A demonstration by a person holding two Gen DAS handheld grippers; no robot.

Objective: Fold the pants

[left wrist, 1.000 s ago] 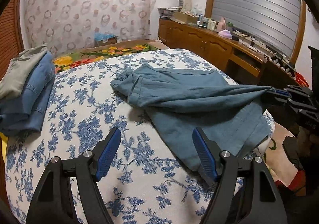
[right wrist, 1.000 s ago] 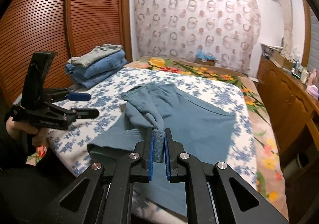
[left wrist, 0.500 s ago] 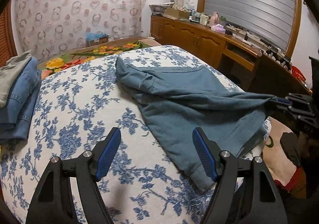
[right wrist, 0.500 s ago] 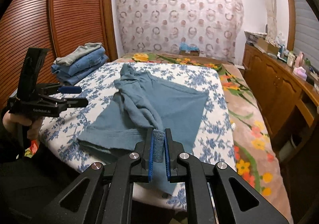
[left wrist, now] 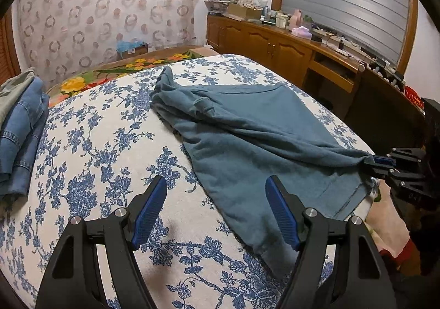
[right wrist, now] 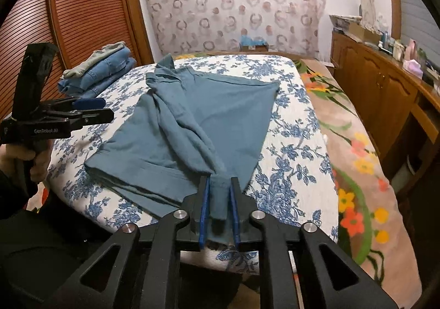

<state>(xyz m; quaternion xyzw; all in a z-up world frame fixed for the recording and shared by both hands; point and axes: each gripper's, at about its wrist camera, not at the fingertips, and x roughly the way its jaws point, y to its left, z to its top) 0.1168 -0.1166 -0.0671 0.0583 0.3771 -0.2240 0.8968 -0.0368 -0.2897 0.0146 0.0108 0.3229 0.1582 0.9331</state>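
Early stage: teal pants (right wrist: 192, 122) lie rumpled on the bed (right wrist: 291, 144), no clean fold yet, right gripper (right wrist: 218, 199) fingers clenched on a bunched leg end, left gripper (left wrist: 217, 212) fingers spread, holding nothing.

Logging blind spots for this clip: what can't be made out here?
- Right wrist view: the teal pants cloth end inside the right gripper is covered by its pads.
- Left wrist view: the pants hem runs behind the left gripper's right finger.
- Both views: dresser items too small to identify.
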